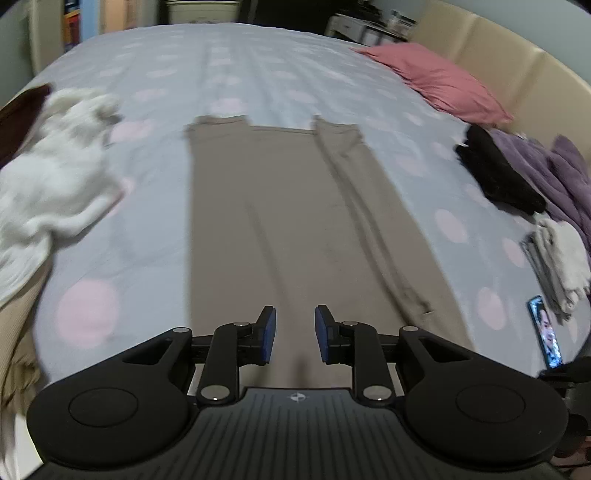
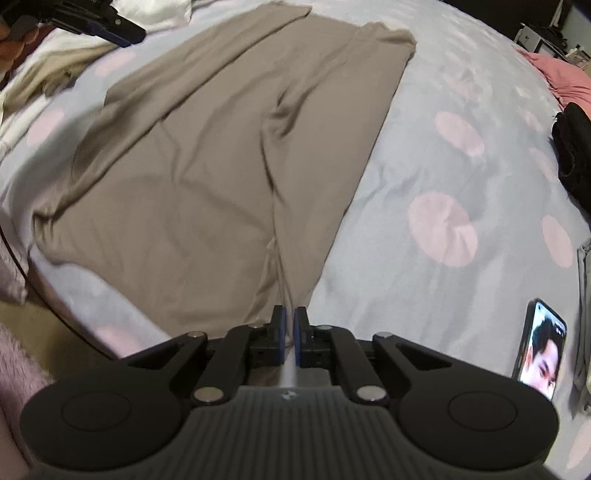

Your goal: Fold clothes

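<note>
A tan garment (image 1: pixel 280 206) lies spread flat on the bed, its sleeves folded onto the body. My left gripper (image 1: pixel 294 334) is open and empty, held above the garment's near end. In the right wrist view the same tan garment (image 2: pixel 207 158) lies wrinkled across the bed. My right gripper (image 2: pixel 290 328) is shut on the garment's near edge, a thin strip of fabric pinched between the blue pads. The left gripper (image 2: pixel 107 27) shows at the top left of that view, above the bed.
The bed has a light blue sheet (image 1: pixel 229 74) with pink dots. A white garment pile (image 1: pixel 51 158) lies left. A pink pillow (image 1: pixel 439 81), black clothing (image 1: pixel 495 173), purple blanket (image 1: pixel 546 173), folded pale clothes (image 1: pixel 557 262) and a lit phone (image 2: pixel 541 350) lie right.
</note>
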